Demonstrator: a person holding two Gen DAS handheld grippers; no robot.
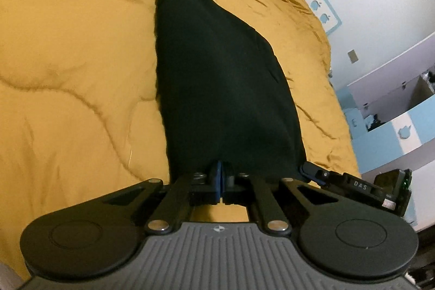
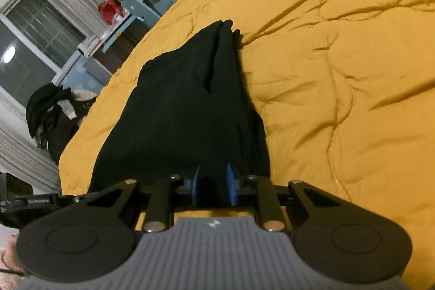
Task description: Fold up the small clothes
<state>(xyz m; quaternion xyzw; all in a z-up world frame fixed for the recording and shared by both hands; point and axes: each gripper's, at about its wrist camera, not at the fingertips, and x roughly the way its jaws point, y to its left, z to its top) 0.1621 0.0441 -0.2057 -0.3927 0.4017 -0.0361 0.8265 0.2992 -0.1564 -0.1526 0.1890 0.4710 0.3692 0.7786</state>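
Both grippers grip one edge of the black garment — the left gripper with fingers pressed together on it, the right gripper pinching a thicker bunch. The cloth trails ahead onto the bed. Mid-fold, I'd say — next, carry the edge forward evenly.

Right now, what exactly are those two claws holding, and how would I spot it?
Look at the big mustard-yellow quilt covering the bed. On it lies one black garment, stretched toward both grippers. It is the only dark thing on the yellow.
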